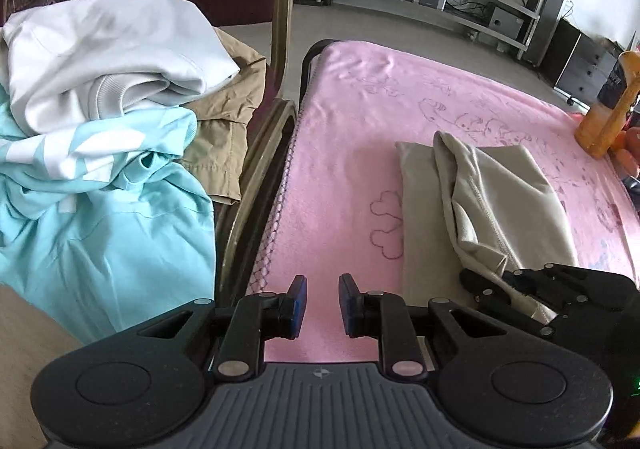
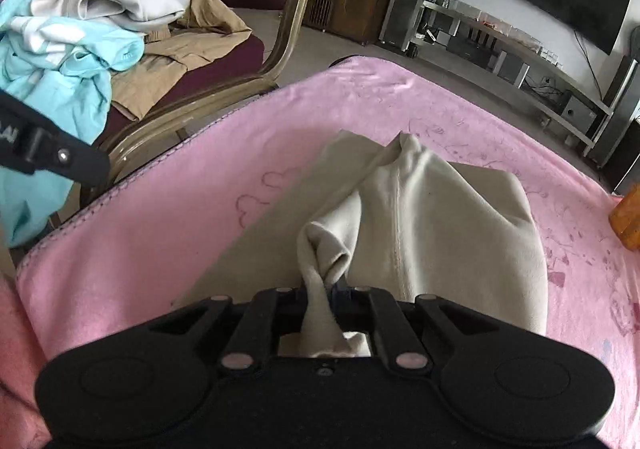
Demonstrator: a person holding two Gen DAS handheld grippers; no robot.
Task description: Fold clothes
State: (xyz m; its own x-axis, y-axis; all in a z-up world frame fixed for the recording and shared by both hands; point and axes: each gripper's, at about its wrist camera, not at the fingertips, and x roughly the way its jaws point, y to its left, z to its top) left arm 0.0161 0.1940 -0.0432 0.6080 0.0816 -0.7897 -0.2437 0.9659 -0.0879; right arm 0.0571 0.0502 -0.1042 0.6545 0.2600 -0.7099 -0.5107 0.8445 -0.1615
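Cream cloth [image 2: 440, 225] lies part-folded on a pink blanket [image 2: 140, 249] covering the counter, its near edge bunched and clamped in the right gripper [image 2: 326, 289], seemingly lifted to carry a fold over. Beside it the left gripper [image 1: 322, 301] hovers low above bare blanket, fingers apart and holding nothing. Farther left, unfolded clothes [image 1: 100, 97] are heaped on a chair [image 1: 280, 9], probably awaiting their turn

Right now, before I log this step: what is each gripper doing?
Left gripper: open, holding nothing, above the pink blanket.
Right gripper: shut on a bunched edge of the cream garment.
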